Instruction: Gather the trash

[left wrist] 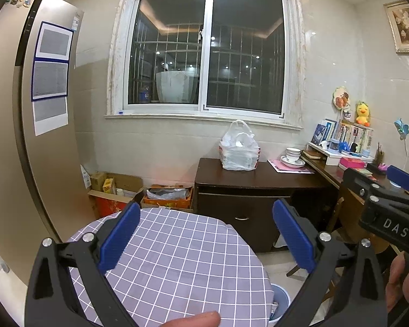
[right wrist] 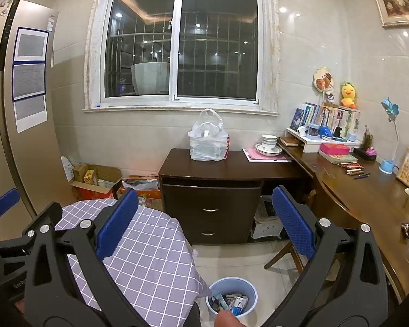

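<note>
Grippers, left (left wrist: 205, 241) and right (right wrist: 204, 230), both spread, empty. Table (right wrist: 150, 259) bare; bin (right wrist: 233, 286) filled. Scan desk (right wrist: 368, 190) before reaching.

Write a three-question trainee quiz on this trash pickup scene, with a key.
1. True or false: the left gripper and right gripper are both holding trash.
2. Where is the blue bin? A) on the desk B) on the floor beside the checked table C) on the windowsill
3. What sits on the dark cabinet under the window?

Key: 1 false, both open and empty; 2 B; 3 a white plastic bag.
</note>
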